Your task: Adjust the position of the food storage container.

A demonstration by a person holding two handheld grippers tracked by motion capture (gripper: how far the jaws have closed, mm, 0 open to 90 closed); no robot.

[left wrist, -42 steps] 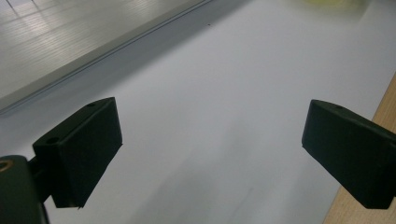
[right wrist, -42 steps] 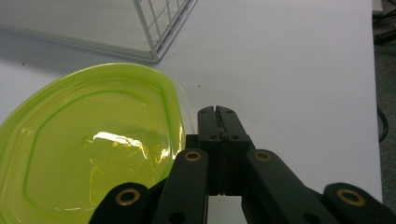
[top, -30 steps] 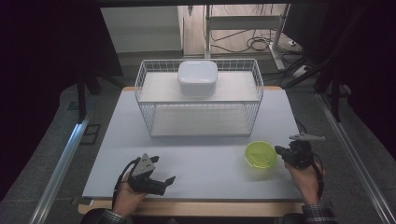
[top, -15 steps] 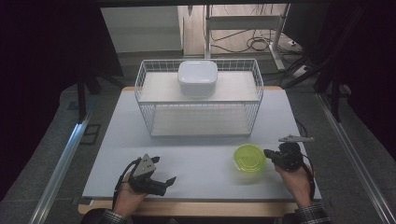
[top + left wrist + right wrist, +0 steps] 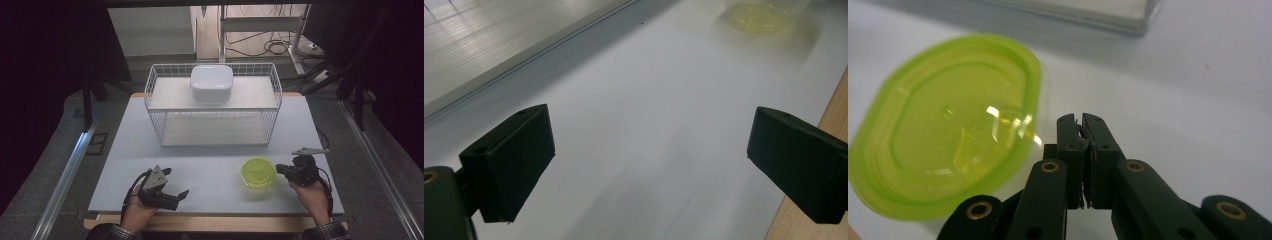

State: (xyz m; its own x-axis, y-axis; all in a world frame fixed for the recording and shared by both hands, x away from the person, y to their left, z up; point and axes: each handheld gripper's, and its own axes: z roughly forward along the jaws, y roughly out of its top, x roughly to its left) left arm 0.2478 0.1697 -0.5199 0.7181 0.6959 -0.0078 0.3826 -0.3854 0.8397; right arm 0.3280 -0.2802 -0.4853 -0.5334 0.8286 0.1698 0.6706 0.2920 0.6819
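Right gripper view: our right gripper (image 5: 1083,120), jaws together and empty, sits just beside the green-lidded container (image 5: 948,125), which stands in front of the wire basket (image 5: 212,107). Left gripper (image 5: 170,192) gapes wide. We judge it light, slippery plastic; grip the rim.

Table (image 5: 210,165), pale top, wood front edge. Wire basket (image 5: 214,107) at the back centre. Green-lidded container (image 5: 258,172) in front of basket, toward its right end.
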